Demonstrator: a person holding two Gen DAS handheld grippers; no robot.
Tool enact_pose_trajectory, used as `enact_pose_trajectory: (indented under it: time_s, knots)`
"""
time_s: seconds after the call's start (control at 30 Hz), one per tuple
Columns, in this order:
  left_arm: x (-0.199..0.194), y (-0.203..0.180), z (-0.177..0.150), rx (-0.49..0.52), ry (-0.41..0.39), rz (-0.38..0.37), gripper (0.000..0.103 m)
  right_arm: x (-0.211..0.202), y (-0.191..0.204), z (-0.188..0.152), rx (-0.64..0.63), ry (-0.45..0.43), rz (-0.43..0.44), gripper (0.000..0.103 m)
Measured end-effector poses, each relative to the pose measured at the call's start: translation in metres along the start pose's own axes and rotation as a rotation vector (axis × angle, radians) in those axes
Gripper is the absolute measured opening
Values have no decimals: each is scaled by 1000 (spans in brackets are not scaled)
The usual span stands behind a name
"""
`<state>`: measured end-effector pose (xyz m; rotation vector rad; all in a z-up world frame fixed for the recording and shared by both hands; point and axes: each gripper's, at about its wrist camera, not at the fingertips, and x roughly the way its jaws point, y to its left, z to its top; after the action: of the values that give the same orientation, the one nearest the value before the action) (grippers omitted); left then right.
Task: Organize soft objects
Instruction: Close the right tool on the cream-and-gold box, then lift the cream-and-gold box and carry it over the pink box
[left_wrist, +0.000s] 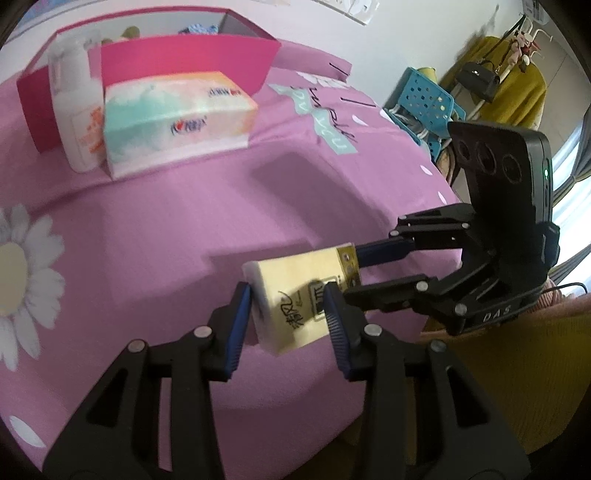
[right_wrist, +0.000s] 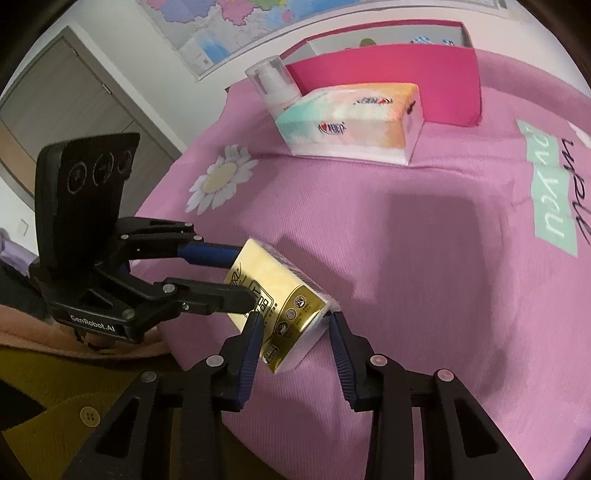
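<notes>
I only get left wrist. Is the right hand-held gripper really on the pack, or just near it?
Observer: It is on it. In the right wrist view, one pad of the right hand-held gripper lies flat against the gold end of the pack. The other pad seems to touch only at its tip, near a corner.
Operator: The bottle by the tissue box is blurred for me. Is it capped?
Observer: Yes, the bottle has a clear cap over a pump head.
Operator: What's behind the pink box?
Observer: A wall map, with a door off to its left.
</notes>
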<state>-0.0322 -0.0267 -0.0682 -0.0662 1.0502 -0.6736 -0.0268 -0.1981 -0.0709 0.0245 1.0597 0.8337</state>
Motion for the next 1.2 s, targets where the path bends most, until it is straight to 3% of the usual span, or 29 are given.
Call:
enact_pose_trajectory:
  time_s: [0.2,1.2]
  knots:
    - [-9,6,8,-8,-38,13,43,-3,3,8,-20,-20,-5,32]
    - [-61,17,81,31,-255,66,42,-39,12,86,-141,-230,-68,32]
